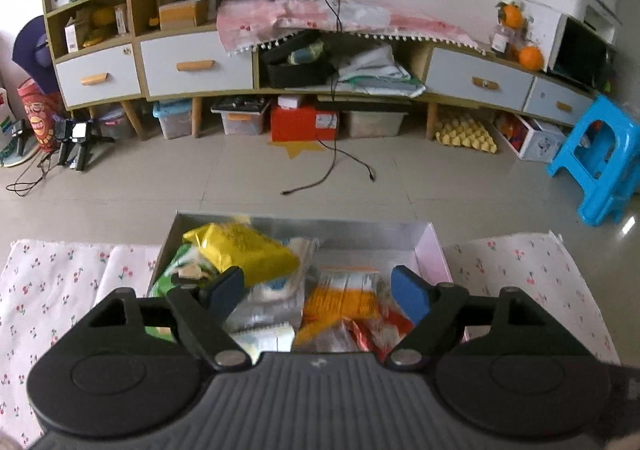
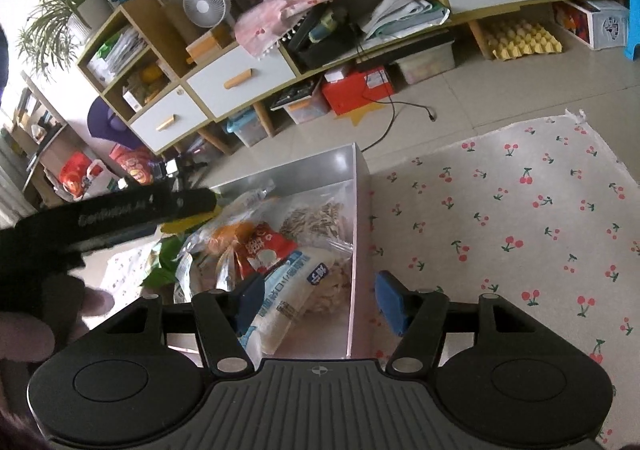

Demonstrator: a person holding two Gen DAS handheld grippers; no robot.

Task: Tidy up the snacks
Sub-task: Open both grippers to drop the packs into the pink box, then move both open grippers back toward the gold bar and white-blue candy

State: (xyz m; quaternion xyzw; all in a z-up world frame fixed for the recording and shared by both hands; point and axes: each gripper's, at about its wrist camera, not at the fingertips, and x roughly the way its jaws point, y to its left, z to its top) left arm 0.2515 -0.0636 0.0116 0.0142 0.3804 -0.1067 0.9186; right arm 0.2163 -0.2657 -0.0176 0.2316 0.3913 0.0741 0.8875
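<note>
Silver-lined box (image 1: 340, 232) packed with snack bags, both my grippers above it, fingers apart and empty.
Left gripper (image 1: 322, 290) should lift clear; right gripper (image 2: 316, 302) straddles the box wall, so I shift inward before touching the white packet (image 2: 288, 290).

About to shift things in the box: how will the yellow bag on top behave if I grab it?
The yellow bag looks puffy and crinkled, so probably light and floppy. Its glossy film may slip between the pads. It rests loosely on other packets in the box, so a push would likely slide it.

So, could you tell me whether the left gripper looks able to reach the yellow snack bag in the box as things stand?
Probably yes: the left gripper hangs open over the box, and the yellow snack bag lies on top of the pile, uncovered, just beyond its left finger.
</note>
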